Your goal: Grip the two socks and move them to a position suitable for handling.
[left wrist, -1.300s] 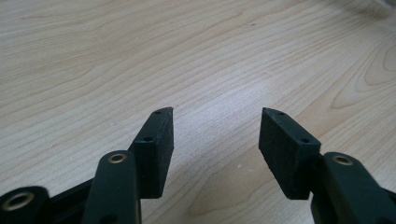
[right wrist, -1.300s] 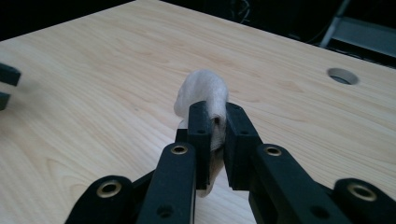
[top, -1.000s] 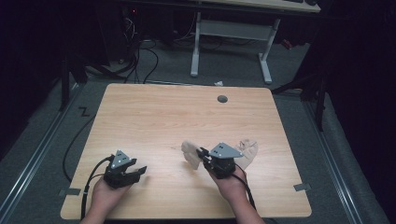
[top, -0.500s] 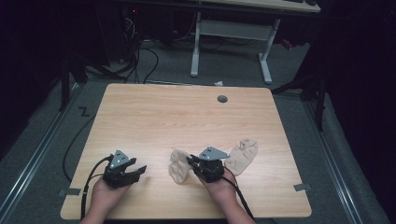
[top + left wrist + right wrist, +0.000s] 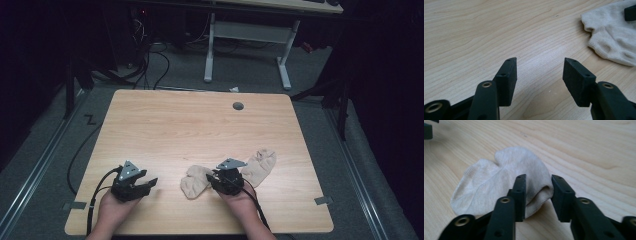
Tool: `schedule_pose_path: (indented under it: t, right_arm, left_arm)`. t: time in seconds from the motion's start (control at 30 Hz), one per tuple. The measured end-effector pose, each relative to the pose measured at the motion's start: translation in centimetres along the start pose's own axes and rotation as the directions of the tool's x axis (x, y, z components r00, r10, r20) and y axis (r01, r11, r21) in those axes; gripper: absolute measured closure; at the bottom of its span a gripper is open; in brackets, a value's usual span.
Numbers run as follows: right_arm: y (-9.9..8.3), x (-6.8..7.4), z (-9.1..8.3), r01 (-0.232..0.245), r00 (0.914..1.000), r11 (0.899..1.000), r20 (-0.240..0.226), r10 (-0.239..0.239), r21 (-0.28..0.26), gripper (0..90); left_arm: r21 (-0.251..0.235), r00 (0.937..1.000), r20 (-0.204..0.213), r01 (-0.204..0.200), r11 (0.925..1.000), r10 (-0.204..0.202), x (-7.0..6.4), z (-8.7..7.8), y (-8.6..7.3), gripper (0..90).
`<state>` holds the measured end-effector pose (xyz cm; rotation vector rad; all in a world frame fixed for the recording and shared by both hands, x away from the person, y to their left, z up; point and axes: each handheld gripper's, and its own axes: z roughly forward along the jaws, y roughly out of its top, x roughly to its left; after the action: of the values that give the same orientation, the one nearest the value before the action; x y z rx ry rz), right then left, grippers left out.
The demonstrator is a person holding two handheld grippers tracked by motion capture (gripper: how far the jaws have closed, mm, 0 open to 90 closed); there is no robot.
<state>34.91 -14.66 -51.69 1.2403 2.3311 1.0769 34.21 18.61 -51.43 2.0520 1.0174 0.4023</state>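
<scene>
1. Looking down my right gripper (image 5: pixel 538 195), I see its two black jaws partly apart with a fold of the crumpled beige knit sock (image 5: pixel 499 185) bulging between them; the cloth touches the left jaw's inner face, and whether it meets the other jaw I cannot tell.
2. From the high view, my right gripper (image 5: pixel 220 181) sits near the front edge of the light wooden table (image 5: pixel 200 130), and that crumpled sock (image 5: pixel 196 181) lies on the wood just to its left, touching its tip.
3. A second beige sock (image 5: pixel 261 162) lies flat just behind and to the right of the same gripper, partly tucked under the grey plate.
4. My left gripper (image 5: pixel 539 71) has its jaws wide apart with nothing between them, only bare wood grain; they hang just over the table.
5. In that left gripper view the crumpled sock (image 5: pixel 614 37) sits off to the upper right, well clear of the jaws, with one black tip of the other gripper at its far edge.
6. From above, my left gripper (image 5: pixel 149 183) points toward the sock, a stretch of bare table between them.
</scene>
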Motion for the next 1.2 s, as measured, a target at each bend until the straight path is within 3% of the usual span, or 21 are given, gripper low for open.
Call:
schedule_pose_path:
  t: [0.07, 0.1, 0.13, 0.17, 0.2, 0.27, 0.33, 0.37, 0.57, 0.73, 0.8, 0.9, 0.93, 1.07, 1.2]
  right_arm:
    - [0.4, 0.2, -0.9, 0.015, 0.9995, 0.999, 0.029, -0.013, -0.047, 60.5]
    - [0.8, 0.7, -1.6, 0.044, 0.9984, 0.995, 0.038, -0.041, -0.089, 59.2]
    - [0.8, 0.7, -1.6, 0.044, 0.9984, 0.995, 0.038, -0.041, -0.089, 59.2]
    - [1.1, 1.8, -2.3, 0.087, 0.9962, 0.987, 0.015, -0.086, -0.134, 58.3]
    - [1.1, 1.8, -2.3, 0.087, 0.9962, 0.987, 0.015, -0.086, -0.134, 58.3]
    - [1.0, 3.3, -1.8, 0.130, 0.9897, 0.984, -0.044, -0.136, -0.119, 57.7]
    - [1.0, 3.9, -1.4, 0.145, 0.9864, 0.984, -0.062, -0.152, -0.104, 57.8]
    - [0.8, 5.0, -0.5, 0.183, 0.9758, 0.980, -0.108, -0.190, -0.073, 57.6]
    - [0.4, 6.6, 1.0, 0.241, 0.9609, 0.970, -0.138, -0.240, -0.010, 55.6]
    - [0.1, 6.9, 1.6, 0.261, 0.9574, 0.965, -0.135, -0.255, 0.027, 54.1]
    - [-0.2, 7.1, 2.0, 0.282, 0.9546, 0.958, -0.117, -0.274, 0.059, 54.8]
    - [-0.2, 7.3, 2.0, 0.292, 0.9527, 0.955, -0.104, -0.286, 0.056, 61.5]
    - [-0.2, 7.2, 1.9, 0.289, 0.9546, 0.956, -0.092, -0.283, 0.056, 68.1]
    - [-0.2, 6.9, 1.9, 0.285, 0.9570, 0.957, -0.072, -0.281, 0.057, 80.8]
    - [-0.1, 6.8, 1.8, 0.277, 0.9592, 0.959, -0.076, -0.272, 0.059, 83.7]
  left_arm:
    - [-0.001, 1.0000, 0.000, 0.000, 1.0000, 0.000, 0.0, 0.0, 0.0, 45.5]
    - [0.000, 1.0000, -0.001, 0.000, 1.0000, 0.000, 0.1, 0.0, 0.0, 45.4]
    - [0.000, 1.0000, -0.001, 0.000, 1.0000, 0.000, 0.1, 0.0, 0.0, 45.4]
    - [0.002, 1.0000, -0.001, 0.003, 1.0000, -0.003, 0.1, 0.1, -0.1, 45.3]
    - [0.002, 1.0000, -0.001, 0.003, 1.0000, -0.003, 0.1, 0.1, -0.1, 45.3]
    - [0.004, 1.0000, -0.001, 0.002, 1.0000, -0.002, 0.1, 0.1, -0.1, 45.3]
    - [0.004, 1.0000, 0.000, 0.004, 1.0000, -0.004, 0.1, 0.1, -0.1, 45.2]
    - [0.004, 1.0000, 0.000, 0.005, 1.0000, -0.005, 0.2, 0.1, -0.1, 45.2]
    - [0.000, 1.0000, 0.001, 0.008, 1.0000, -0.008, 0.3, 0.0, -0.1, 45.3]
    - [0.001, 1.0000, 0.002, 0.007, 1.0000, -0.007, 0.2, -0.1, -0.1, 45.3]
    - [0.000, 1.0000, 0.002, 0.007, 1.0000, -0.007, 0.2, -0.1, -0.1, 45.3]
    - [0.001, 1.0000, 0.002, 0.007, 1.0000, -0.007, 0.2, -0.1, -0.1, 45.3]
    - [0.002, 1.0000, 0.002, 0.007, 1.0000, -0.007, 0.2, -0.1, -0.1, 45.3]
    - [0.004, 1.0000, 0.004, 0.006, 1.0000, -0.006, 0.2, 0.0, -0.1, 45.3]
    - [0.004, 1.0000, 0.004, 0.005, 1.0000, -0.006, 0.1, 0.0, -0.1, 45.3]
